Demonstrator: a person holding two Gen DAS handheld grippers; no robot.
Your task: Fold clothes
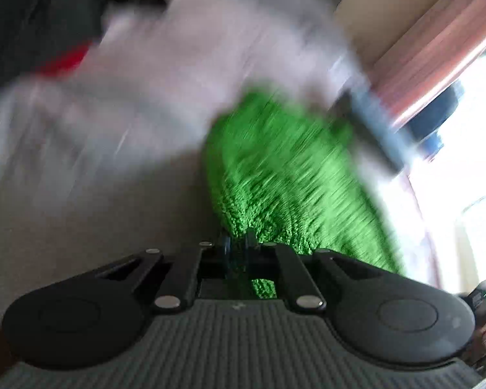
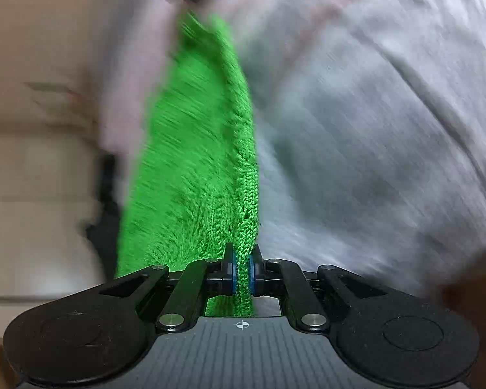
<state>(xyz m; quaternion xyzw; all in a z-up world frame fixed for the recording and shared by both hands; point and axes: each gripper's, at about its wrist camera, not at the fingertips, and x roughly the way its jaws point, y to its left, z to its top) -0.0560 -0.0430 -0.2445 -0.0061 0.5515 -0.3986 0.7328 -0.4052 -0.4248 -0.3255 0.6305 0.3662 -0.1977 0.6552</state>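
Observation:
A bright green knitted garment (image 1: 285, 168) stretches away from my left gripper (image 1: 238, 248), whose jaws are shut on its near edge. In the right wrist view the same green knit (image 2: 191, 149) runs up from my right gripper (image 2: 242, 264), which is shut on a ribbed edge of it between the blue pads (image 2: 233, 269). The cloth hangs taut and lifted between both grippers. Both views are smeared by motion.
A person's pale grey shirt (image 2: 372, 113) fills the right wrist view behind the knit. The pale shirt (image 1: 165, 64) shows again in the left wrist view, with dark clothing (image 1: 32, 32), a pink curtain (image 1: 437, 48) and a bright window (image 1: 470, 146).

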